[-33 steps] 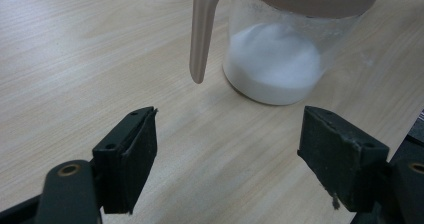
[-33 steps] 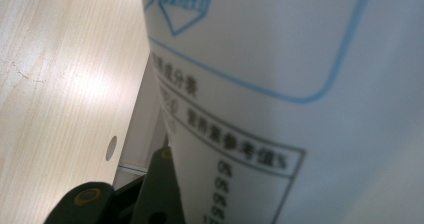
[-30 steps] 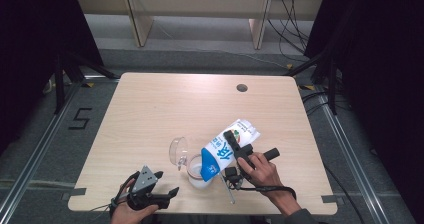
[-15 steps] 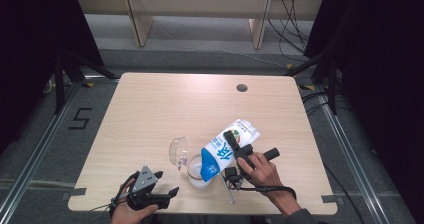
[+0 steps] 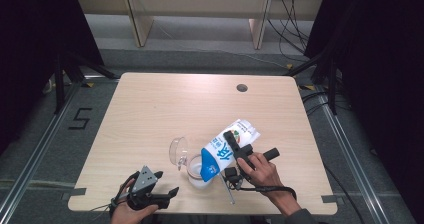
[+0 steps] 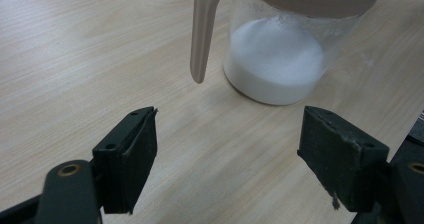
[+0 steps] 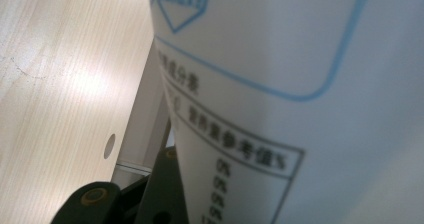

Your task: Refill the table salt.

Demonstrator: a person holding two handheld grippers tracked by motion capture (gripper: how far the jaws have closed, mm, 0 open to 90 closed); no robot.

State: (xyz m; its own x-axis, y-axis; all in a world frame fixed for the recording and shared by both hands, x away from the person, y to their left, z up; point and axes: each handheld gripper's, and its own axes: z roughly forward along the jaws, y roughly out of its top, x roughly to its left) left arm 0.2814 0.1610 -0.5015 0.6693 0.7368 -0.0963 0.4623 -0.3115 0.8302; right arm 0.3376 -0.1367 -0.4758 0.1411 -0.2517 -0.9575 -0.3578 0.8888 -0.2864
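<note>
A blue and white milk carton hangs tilted, its blue top end down over a clear glass pitcher that has white liquid in its bottom. My right gripper is shut on the carton's sides, with a hand behind it. In the right gripper view the carton is very close and one black finger presses its side. Near the table's front left edge, my left gripper stands open and holds nothing. In the left gripper view it faces the pitcher and its pale handle.
The wooden table has a round cable hole at the back right. A thin pale stick lies by the right hand near the front edge. Black stands and floor rails flank the table.
</note>
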